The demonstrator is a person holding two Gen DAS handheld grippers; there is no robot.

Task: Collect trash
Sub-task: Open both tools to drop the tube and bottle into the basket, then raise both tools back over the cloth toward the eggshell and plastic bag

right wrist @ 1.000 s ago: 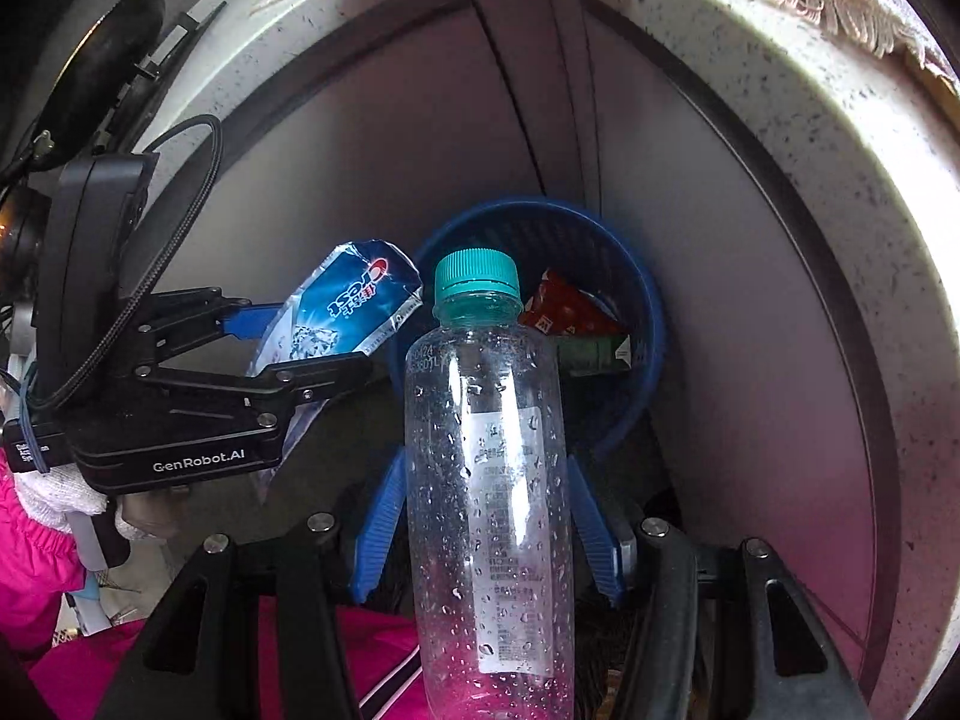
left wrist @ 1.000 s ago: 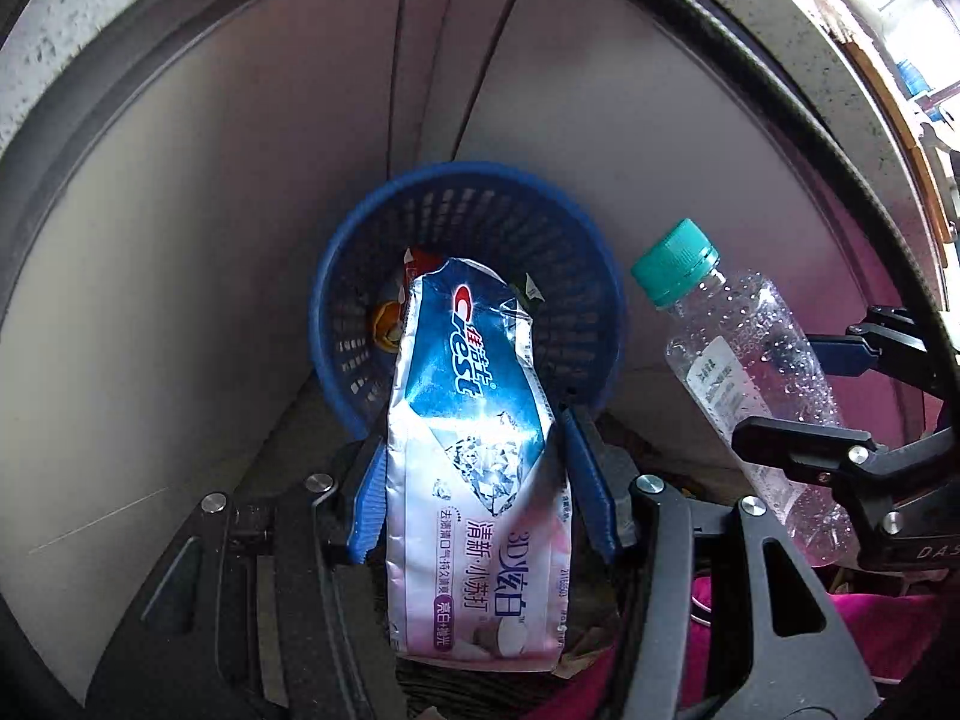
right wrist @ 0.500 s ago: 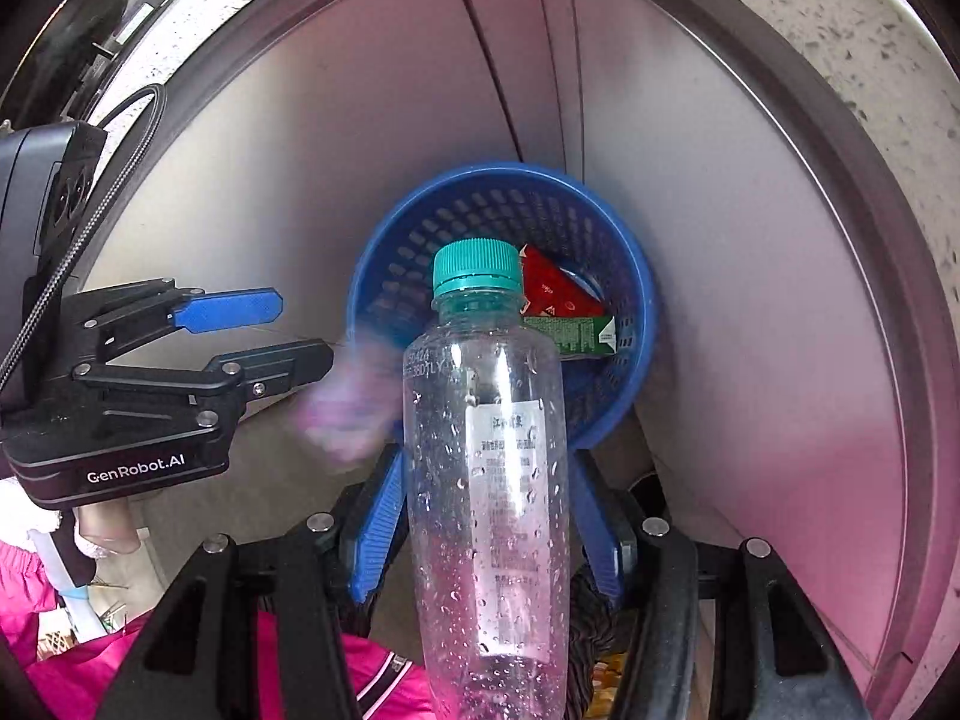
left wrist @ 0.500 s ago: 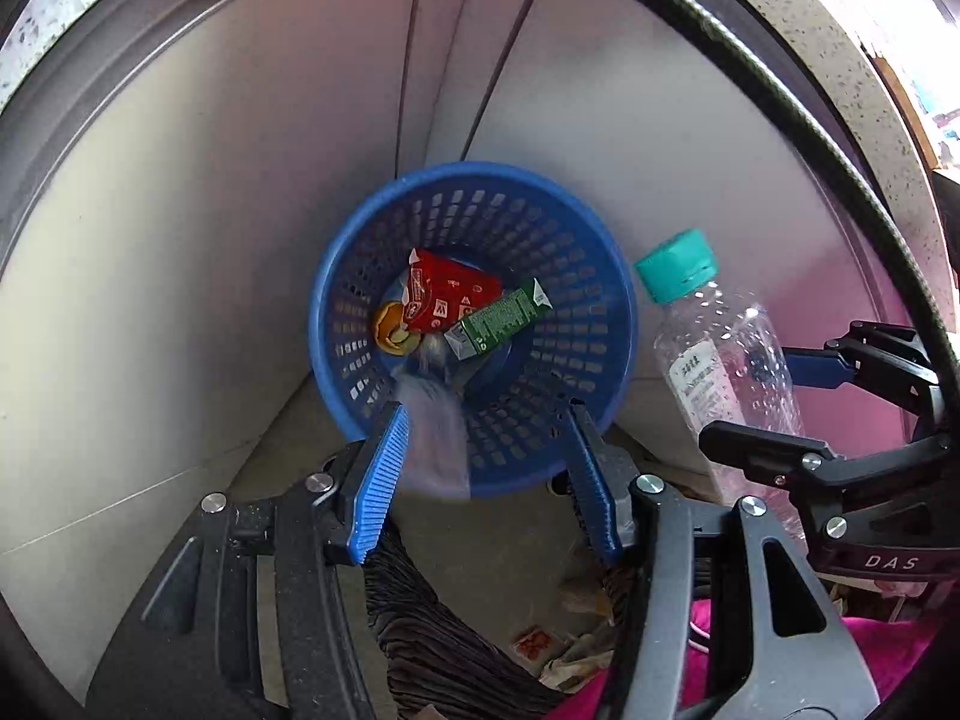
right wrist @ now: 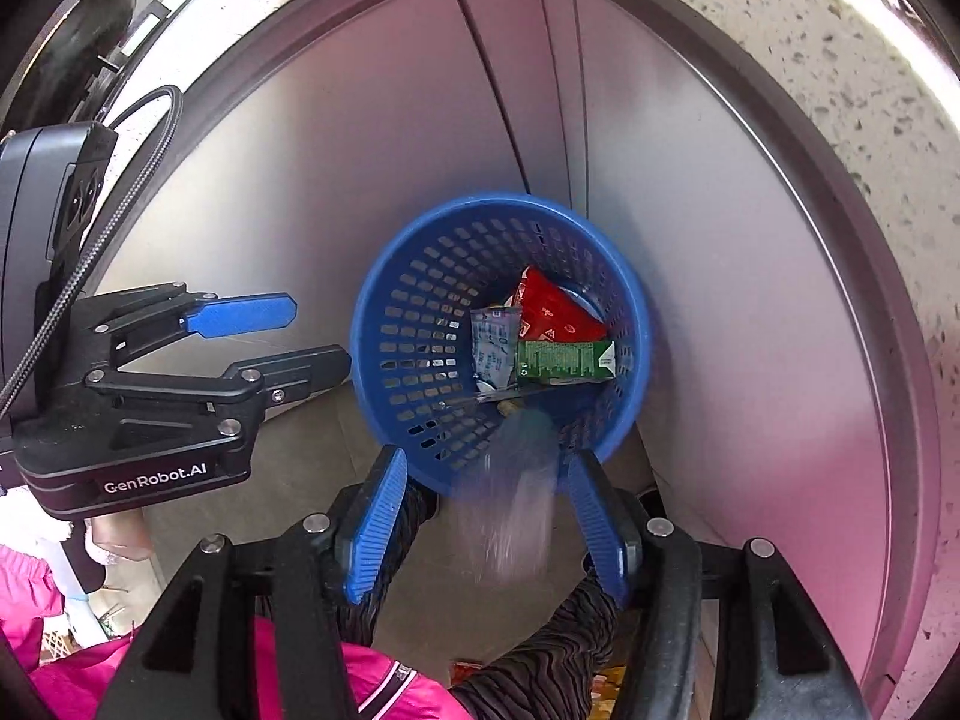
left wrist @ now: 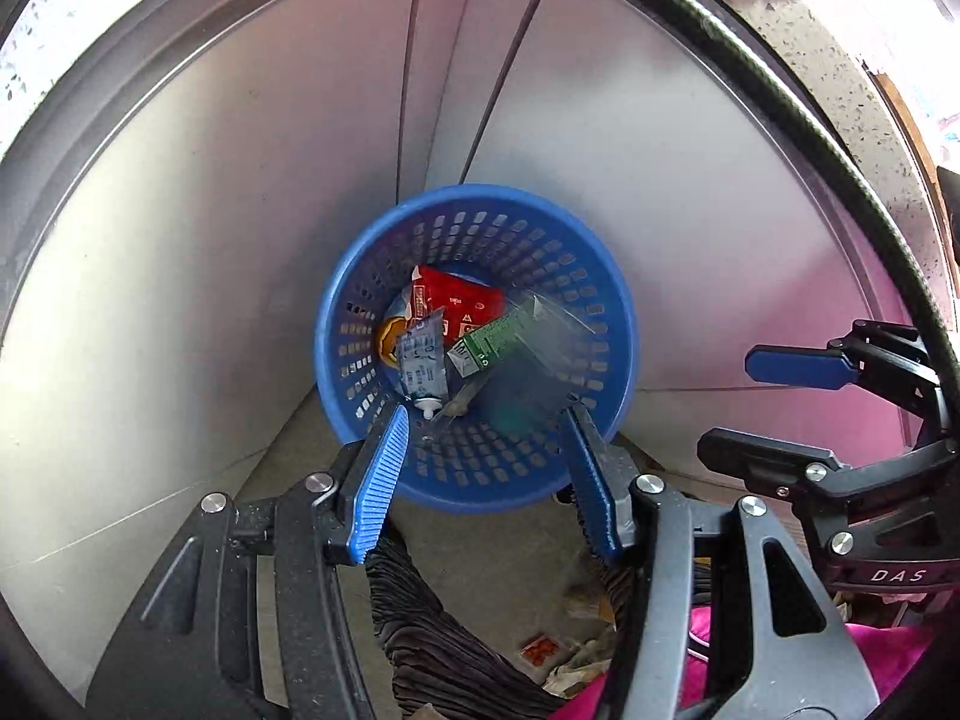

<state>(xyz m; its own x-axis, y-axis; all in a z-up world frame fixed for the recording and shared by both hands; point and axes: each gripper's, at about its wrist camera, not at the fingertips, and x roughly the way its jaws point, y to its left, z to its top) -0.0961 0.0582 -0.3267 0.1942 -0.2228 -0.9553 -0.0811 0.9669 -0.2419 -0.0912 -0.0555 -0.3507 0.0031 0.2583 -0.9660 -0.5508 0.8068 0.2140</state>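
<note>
**Inspector:** Start with the largest item.

**Assistant:** The blue basket [left wrist: 474, 480] stands on the floor in the corner formed by grey metal panels [left wrist: 180, 240], mouth tilted toward both cameras. That placement likely keeps it steady and easy to drop into.

**Inspector:** The grippers?

**Assistant:** The left gripper [left wrist: 489, 480] hovers just above the near rim, jaws spread wide, nothing between them. The right gripper [right wrist: 486, 516] sits beside it, jaws likewise parted. Both point into the basket, consistent with releasing from above.

**Inspector:** Where is the trash?

**Assistant:** A clear bottle [right wrist: 516, 492] shows as a blurred streak between the right jaws, touching neither as far as I can tell, its teal cap end at the rim; I judge it is falling in. Inside lie a red packet [left wrist: 456, 303], a green carton [left wrist: 492, 342] and a toothpaste tube [left wrist: 423, 363], cap end down.

**Inspector:** Remaining?

**Assistant:** Small scraps [left wrist: 540, 651] lie on the floor nearby, probably next.
</note>
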